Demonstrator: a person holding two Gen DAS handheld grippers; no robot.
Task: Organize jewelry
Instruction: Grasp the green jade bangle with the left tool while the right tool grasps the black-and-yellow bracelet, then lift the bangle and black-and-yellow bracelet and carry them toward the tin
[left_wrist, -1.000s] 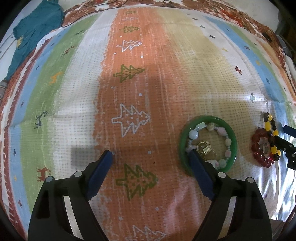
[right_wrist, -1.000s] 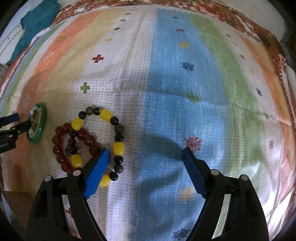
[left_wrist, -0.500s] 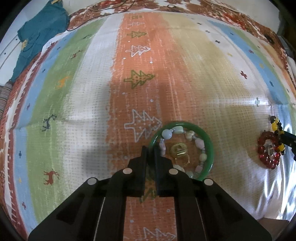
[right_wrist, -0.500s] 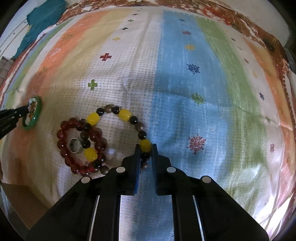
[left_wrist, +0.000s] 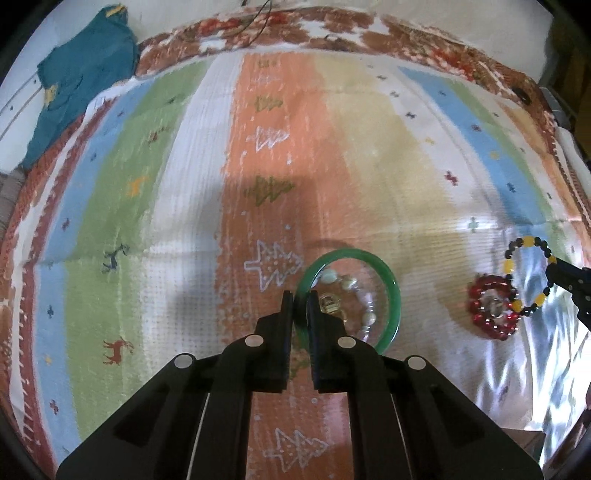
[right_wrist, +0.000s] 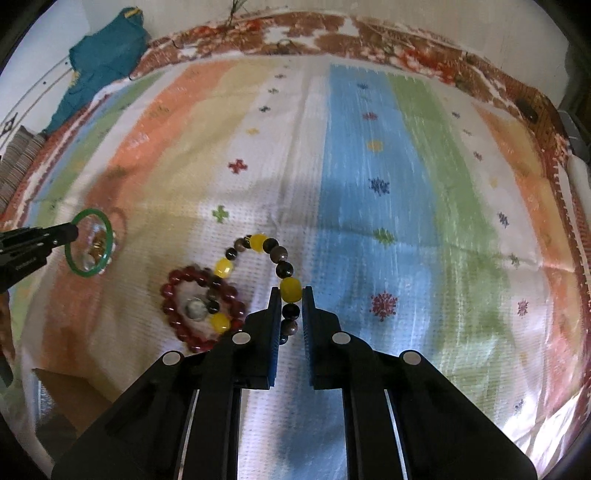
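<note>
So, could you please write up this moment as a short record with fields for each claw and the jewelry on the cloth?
surface: striped patterned cloth
left claw: shut on green bangle, at its rim
right claw: shut on yellow and dark bead bracelet
inside bangle's ring: pale bead bracelet, small gold piece
red bead bracelet: on cloth, a ring inside it
far left corner: teal garment

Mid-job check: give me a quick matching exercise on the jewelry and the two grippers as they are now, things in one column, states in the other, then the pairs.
1. green bangle
2. yellow and dark bead bracelet
3. red bead bracelet
4. pale bead bracelet

A. lying on the cloth, ungripped, a ring inside it
B. clamped in the right gripper
C. seen through the bangle's ring
D. clamped in the left gripper

Pairs: 1-D, 2-B, 3-A, 4-C
</note>
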